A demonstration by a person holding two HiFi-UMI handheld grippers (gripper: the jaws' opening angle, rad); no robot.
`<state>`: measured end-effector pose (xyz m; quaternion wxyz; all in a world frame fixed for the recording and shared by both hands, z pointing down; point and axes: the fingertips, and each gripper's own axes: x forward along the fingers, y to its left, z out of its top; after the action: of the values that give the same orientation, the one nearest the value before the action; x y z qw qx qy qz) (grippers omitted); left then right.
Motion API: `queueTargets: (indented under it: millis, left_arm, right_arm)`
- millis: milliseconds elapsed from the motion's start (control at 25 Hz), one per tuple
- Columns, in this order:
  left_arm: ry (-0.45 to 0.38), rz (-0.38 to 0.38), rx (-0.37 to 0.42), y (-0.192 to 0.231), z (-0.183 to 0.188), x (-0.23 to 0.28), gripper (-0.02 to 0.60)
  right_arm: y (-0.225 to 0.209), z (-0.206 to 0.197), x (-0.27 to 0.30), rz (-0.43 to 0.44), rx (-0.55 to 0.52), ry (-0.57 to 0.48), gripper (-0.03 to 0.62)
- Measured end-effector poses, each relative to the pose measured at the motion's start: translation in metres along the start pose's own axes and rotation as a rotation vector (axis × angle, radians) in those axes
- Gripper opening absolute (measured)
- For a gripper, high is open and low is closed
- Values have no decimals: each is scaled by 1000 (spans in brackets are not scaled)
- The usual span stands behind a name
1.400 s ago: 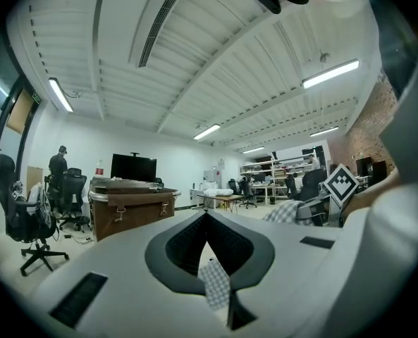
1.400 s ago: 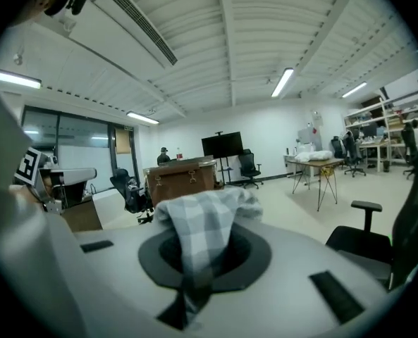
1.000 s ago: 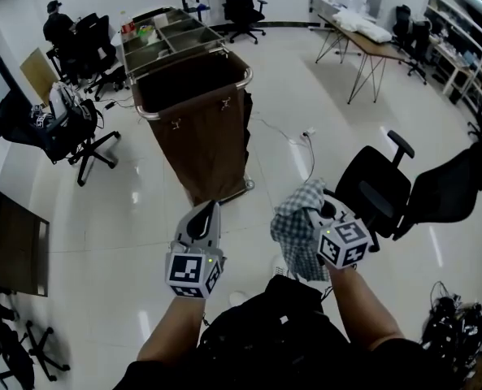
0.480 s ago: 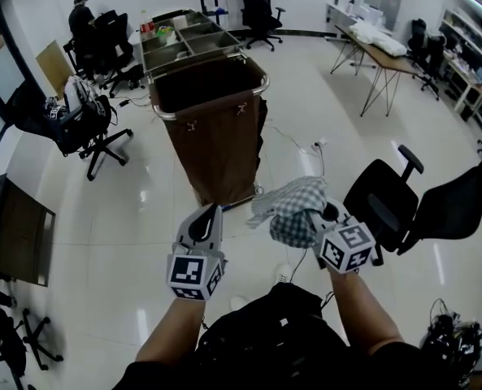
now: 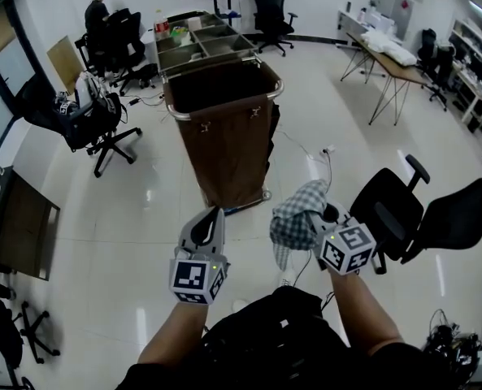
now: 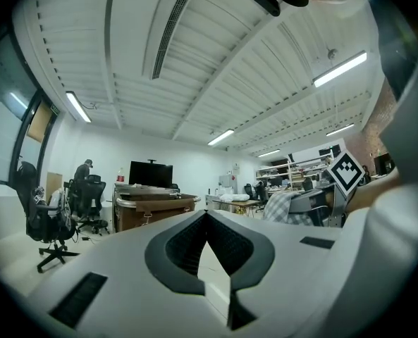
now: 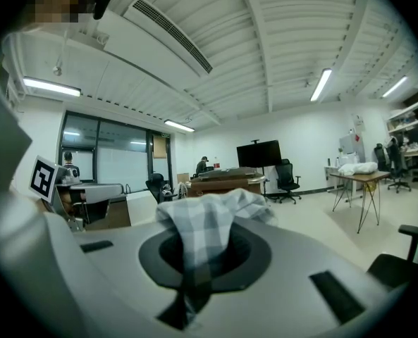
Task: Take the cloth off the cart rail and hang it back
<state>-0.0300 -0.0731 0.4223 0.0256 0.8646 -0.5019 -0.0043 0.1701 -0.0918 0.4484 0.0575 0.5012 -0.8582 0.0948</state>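
Note:
A grey-and-white checked cloth (image 5: 293, 216) hangs bunched from my right gripper (image 5: 312, 218), which is shut on it at chest height over the floor. In the right gripper view the cloth (image 7: 207, 224) spills out from between the jaws and covers them. My left gripper (image 5: 215, 213) is shut with nothing in it, its tips meeting (image 6: 207, 214). It points at the cart. The cart (image 5: 228, 136) is a brown bag in a chrome rail (image 5: 224, 105) and stands a step or two ahead of both grippers. No cloth hangs on the rail.
Trays with small items sit on the cart's far end (image 5: 193, 39). A black office chair (image 5: 393, 210) stands close on my right. More chairs (image 5: 90, 120) are on the left. A trestle table (image 5: 389, 51) stands at the back right, and a person (image 5: 98, 10) sits at the back left. A cable (image 5: 322, 159) lies on the floor.
The cart has come closer in the head view. The cloth swung out to the left half a second ago and now hangs down again from the right gripper.

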Motion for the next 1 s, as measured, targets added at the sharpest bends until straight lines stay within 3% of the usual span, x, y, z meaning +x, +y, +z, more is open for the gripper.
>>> queueTargets:
  millis: [600,800,1000]
  left_arm:
    - [-23,64,-10,42,10,-21,0]
    - [-60,86,5,61,42,-23,0]
    - [-116,108,68,86,91,-16,0]
  right_arm:
    - [26,27,17,46,-18,-35,35]
    - [34,67,33,91,-72,-57,35]
    - [43,131,62,162,-181,-89,35]
